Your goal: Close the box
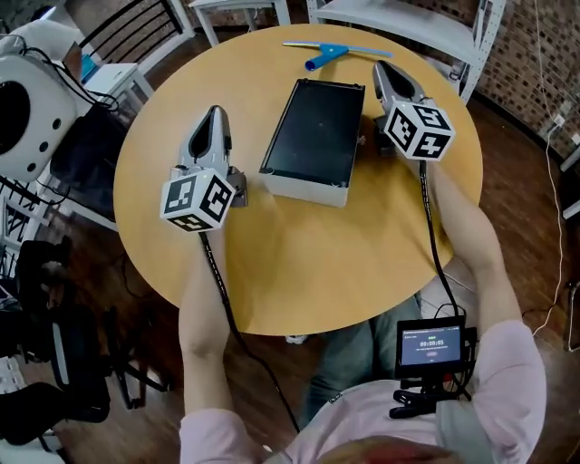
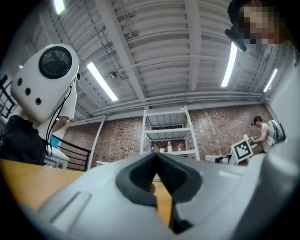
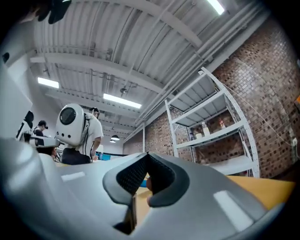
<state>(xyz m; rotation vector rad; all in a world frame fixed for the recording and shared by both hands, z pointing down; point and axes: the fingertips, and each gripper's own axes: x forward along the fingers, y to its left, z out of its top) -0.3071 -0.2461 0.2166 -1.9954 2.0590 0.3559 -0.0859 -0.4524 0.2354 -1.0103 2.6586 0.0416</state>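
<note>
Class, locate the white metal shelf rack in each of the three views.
Head view: white metal shelf rack at top edge, right of centre.
Left gripper view: rack at centre.
Right gripper view: rack in right half.
Shared landmark: red brick wall behind it.

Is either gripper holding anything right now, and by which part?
Nothing is held: the left gripper and the right gripper are both shut on nothing, one on each side of the box.
</note>
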